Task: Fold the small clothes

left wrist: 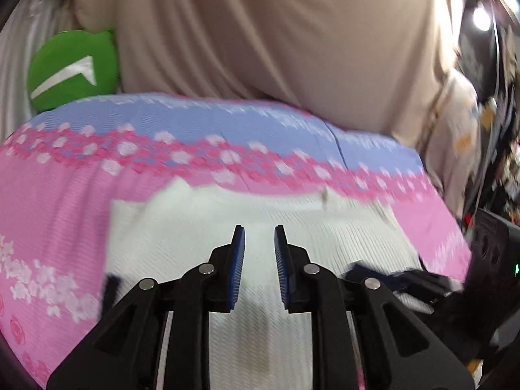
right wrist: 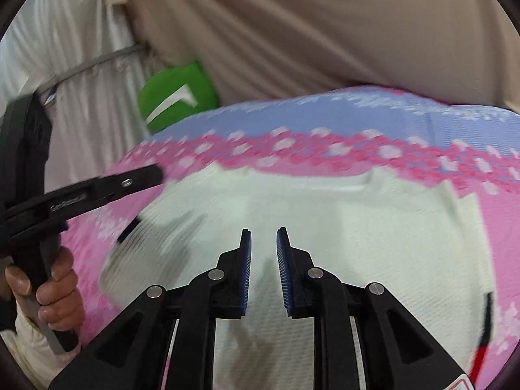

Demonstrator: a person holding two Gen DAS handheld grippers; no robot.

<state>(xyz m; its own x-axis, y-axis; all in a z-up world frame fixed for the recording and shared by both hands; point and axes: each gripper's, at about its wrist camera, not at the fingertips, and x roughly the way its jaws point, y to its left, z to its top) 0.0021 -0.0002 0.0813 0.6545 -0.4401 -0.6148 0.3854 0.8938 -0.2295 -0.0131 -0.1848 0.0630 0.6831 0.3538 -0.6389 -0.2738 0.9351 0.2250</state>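
Garment, white and ribbed, lies spread on a pink and blue flowered bedspread, under both grippers. Left gripper and right gripper each hover above it, fingers slightly apart with nothing between them. Judging by this, a fold is about to be set up: best to pinch two matching corners, lift together, and lay them over evenly. Beige cloth hangs behind; a green cushion sits at the bedspread's far edge.

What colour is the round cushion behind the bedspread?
Bright green cushion with a white mark, clearest in the left wrist view.
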